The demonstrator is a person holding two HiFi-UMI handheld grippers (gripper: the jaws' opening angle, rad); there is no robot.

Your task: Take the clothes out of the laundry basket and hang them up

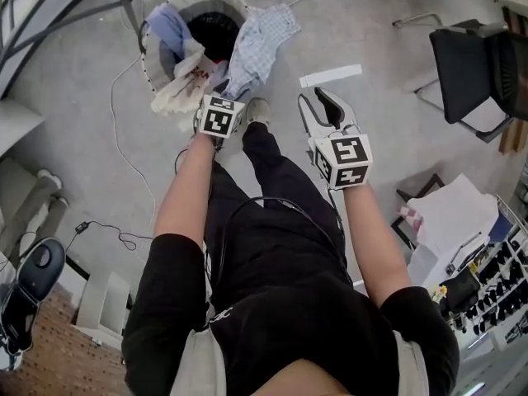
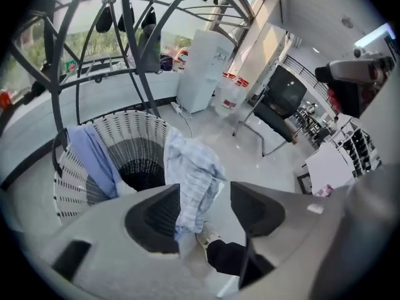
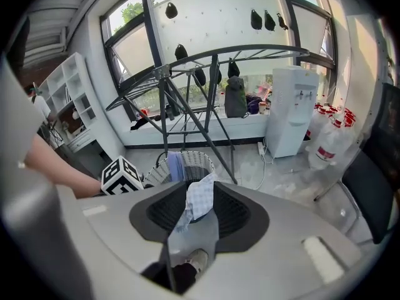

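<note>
As both hand-held grippers are angled down toward the floor, the left gripper [image 2: 205, 191] is seen with its jaws spread wide and nothing clamped. The blue-and-white checked shirt [image 2: 190, 174] is framed in the gap just beyond its fingertips, hung over the near rim of the round white woven laundry basket [image 2: 128, 122]. Whether the shirt's edge brushes one jaw cannot be told. A pale blue garment [image 2: 94, 158] is draped over the rim ahead and to that gripper's left. A white cloth with red print [image 1: 183, 87] is spilled over the basket's edge just beside its marker cube.

The right gripper [image 1: 320, 110] is held partly open and empty, to the right of the basket and apart from it. Through its jaws the shirt and basket are seen ahead at a distance. The person's pale shoe [image 1: 257, 110] is planted between the two grippers, just short of the hanging shirt.

Bare grey floor [image 1: 363, 23] is left open ahead of the right gripper, broken only by a white strip [image 1: 330, 75]. A black office chair [image 1: 469, 64] is parked well off to its right. Beyond the basket, the dark metal bars of a drying rack [image 2: 128, 55] are seen rising above the left gripper, and a thin white cable [image 1: 116, 130] is trailed across the floor to its left.
</note>
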